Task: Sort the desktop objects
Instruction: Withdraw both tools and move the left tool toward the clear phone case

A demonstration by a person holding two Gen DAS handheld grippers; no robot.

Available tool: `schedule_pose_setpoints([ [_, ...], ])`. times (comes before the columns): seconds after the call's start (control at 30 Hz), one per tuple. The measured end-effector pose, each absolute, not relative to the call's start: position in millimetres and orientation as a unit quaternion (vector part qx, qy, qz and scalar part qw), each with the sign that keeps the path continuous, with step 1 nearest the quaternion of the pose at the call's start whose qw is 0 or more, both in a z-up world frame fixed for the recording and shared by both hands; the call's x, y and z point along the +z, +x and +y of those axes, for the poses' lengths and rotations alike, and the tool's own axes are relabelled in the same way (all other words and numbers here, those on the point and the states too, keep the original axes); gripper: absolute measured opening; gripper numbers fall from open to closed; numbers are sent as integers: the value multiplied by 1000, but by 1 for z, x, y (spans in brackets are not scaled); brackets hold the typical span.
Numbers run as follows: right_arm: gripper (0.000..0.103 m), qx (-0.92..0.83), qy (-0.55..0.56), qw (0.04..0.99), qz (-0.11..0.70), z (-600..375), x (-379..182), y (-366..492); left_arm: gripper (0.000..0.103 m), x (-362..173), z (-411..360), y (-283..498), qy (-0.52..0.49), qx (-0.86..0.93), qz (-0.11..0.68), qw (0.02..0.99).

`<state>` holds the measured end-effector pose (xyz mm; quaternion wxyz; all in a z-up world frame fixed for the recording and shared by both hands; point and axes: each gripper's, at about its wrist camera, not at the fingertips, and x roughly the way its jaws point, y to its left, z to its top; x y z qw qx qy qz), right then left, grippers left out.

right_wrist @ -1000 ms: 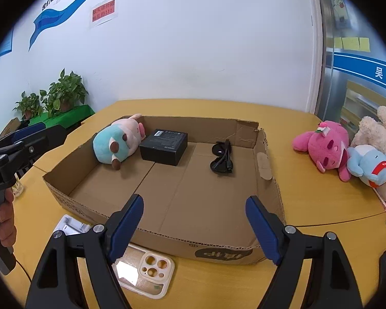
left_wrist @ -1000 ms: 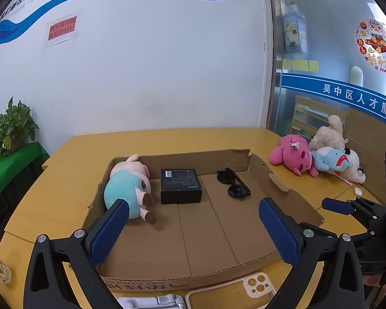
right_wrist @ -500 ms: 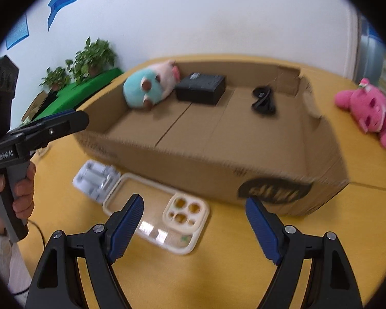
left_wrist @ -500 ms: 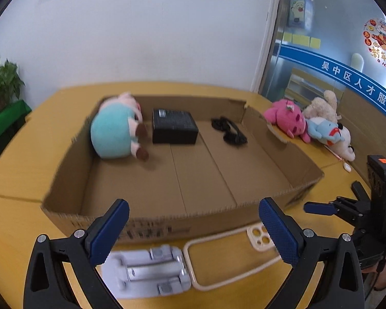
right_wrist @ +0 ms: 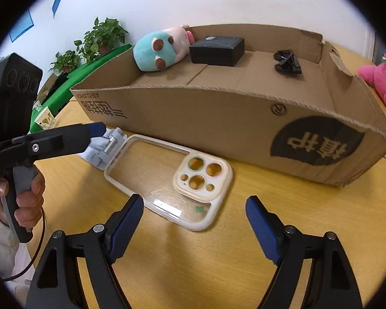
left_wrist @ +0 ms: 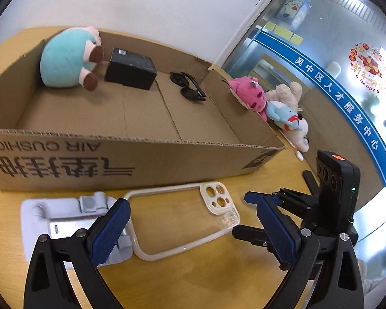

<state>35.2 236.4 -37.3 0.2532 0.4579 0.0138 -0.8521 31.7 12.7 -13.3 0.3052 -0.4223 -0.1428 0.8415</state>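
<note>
A clear phone case with a cream rim lies flat on the wooden table, just in front of the cardboard box. A grey folded phone stand lies against its left end. My left gripper is open and hangs low over the case and the stand. From the other side my right gripper is open too, just short of the case, with nothing between its pads. Inside the box sit a teal plush, a black box and black sunglasses.
A pink plush and a blue-and-white plush lie on the table right of the cardboard box. Potted plants and a paper cup stand off to the left. A hand holds the left gripper's handle.
Both grippers have sunk and tipped downward. The views went from the inside of the box to the phone case and stand in front of it. The jaws stayed as wide as before.
</note>
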Motion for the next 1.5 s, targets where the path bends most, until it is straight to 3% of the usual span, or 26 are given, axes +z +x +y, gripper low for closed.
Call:
schedule_pose_setpoints([
  [0.4, 82, -845, 468, 258, 10, 234, -41, 33, 96, -24, 19, 33, -432, 836, -118, 318],
  [0.67, 82, -843, 467, 267, 10, 229, -40, 31, 96, -22, 12, 34, -435, 853, -77, 277],
  [1.23, 84, -840, 467, 275, -14, 226, -46, 9, 95, -31, 25, 12, -490, 817, -127, 277],
  [1.4, 84, -843, 432, 315, -55, 234, -31, 23, 92, -7, 18, 27, -448, 813, -173, 330],
  [1.5, 84, -846, 403, 345, -42, 230, -14, 44, 92, 9, 24, 44, -423, 828, -140, 339],
])
